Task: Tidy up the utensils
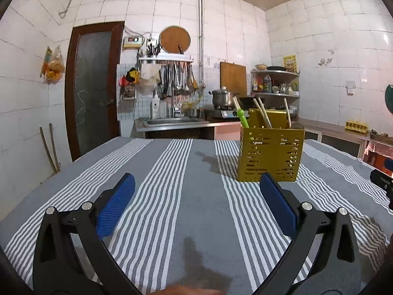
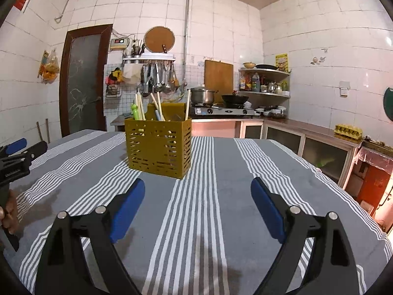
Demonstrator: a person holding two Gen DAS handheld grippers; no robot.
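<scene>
Olive perforated plastic utensil caddy (image 2: 159,145), mid-bench toward the far edge: judged light, rigid, tippable. Wooden chopsticks (image 2: 159,107) slim, slippery; grip upper shafts. Left claw (image 1: 196,189) and right claw (image 2: 197,191) wide, empty.

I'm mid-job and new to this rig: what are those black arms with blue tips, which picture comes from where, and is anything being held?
No robot here: a person holds a two-finger gripper in each hand, each carrying a forward-looking camera. One picture looks along the left gripper, the other along the right gripper. The blue tips are finger pads. Both grippers are open with nothing between the jaws. On the striped tablecloth stands a yellow utensil holder with chopsticks in it. In the right picture, the left gripper and the hand holding it show at the left edge.
</scene>
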